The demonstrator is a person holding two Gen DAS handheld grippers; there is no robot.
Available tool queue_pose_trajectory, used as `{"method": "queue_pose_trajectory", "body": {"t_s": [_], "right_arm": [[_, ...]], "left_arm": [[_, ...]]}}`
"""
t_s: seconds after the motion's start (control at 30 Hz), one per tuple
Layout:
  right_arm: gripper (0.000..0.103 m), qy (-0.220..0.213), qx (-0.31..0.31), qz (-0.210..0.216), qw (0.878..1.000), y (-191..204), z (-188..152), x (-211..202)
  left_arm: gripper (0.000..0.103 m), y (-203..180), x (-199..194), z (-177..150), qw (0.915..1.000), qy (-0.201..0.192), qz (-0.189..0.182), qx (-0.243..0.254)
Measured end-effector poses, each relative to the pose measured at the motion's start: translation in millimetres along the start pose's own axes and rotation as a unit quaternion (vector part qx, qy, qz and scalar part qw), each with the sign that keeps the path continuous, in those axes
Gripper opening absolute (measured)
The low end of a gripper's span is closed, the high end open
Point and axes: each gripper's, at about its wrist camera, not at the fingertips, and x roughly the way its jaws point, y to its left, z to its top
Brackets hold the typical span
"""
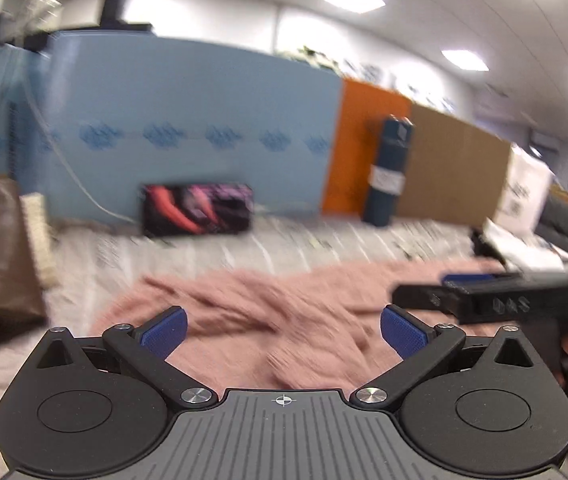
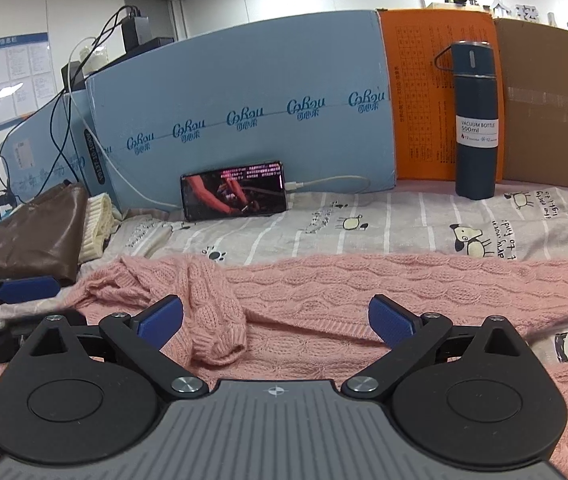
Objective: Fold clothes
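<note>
Sweater [image 2: 324, 280] spread flat beneath both gaping tools [image 2: 276, 322] [image 1: 284, 330].

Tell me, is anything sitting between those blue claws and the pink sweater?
Nothing visible does. Both the left gripper and right gripper are open right over the pink sweater. The phone and bottle stand beyond it, by the boards.

Pink cable-knit sweater [image 2: 324, 280]. Grey striped sheet [image 2: 384, 220] with cartoon animals. Navy bottle [image 2: 476, 120], white label. Light-blue board [image 2: 244, 80], dark-blue logos. Orange panel [image 2: 416, 100]. Brown bag [image 2: 32, 232].
</note>
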Motion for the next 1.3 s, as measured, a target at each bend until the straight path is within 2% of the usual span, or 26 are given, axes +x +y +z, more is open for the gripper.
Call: {"method": "queue_pose_trajectory", "body": {"t_s": [0.2, 0.37, 0.5, 0.67, 0.77, 0.87, 1.03, 1.13, 1.27, 1.3], "right_arm": [[0.101, -0.017, -0.015, 0.001, 1.0, 8, -1, -11], [0.101, -0.009, -0.041, 0.015, 0.999, 12, 2, -13], [0.1, 0.005, -0.046, 0.033, 0.998, 17, 6, -16], [0.098, 0.029, -0.061, 0.058, 0.996, 38, 8, -16], [0.097, 0.06, -0.075, 0.078, 0.992, 61, 6, -4], [0.094, 0.086, -0.096, 0.098, 0.987, 88, 2, 15], [0.067, 0.162, -0.113, 0.068, 0.978, 108, -13, 50], [0.051, 0.152, -0.112, 0.044, 0.981, 102, -21, 45], [0.044, 0.131, -0.106, 0.039, 0.985, 92, -24, 26], [0.037, 0.128, -0.097, 0.042, 0.986, 88, -23, 22]], "left_arm": [[0.103, 10, -8, 15, 0.9995, -0.021, 0.021, -0.011], [0.103, 21, -14, 34, 0.9979, -0.051, 0.034, -0.021], [0.103, 32, -9, 46, 0.9963, -0.076, 0.027, -0.03], [0.103, 50, 3, 39, 0.9955, -0.074, 0.014, -0.058], [0.103, 68, 5, 34, 0.9936, -0.057, 0.01, -0.097], [0.103, 78, 0, 30, 0.9912, -0.059, 0.004, -0.118], [0.103, 84, -7, 25, 0.9909, -0.066, 0.0, -0.117], [0.103, 86, -8, 24, 0.9906, -0.067, -0.011, -0.119], [0.103, 86, -10, 24, 0.9901, -0.071, -0.022, -0.12], [0.103, 85, -10, 24, 0.9901, -0.07, -0.023, -0.119]]}}
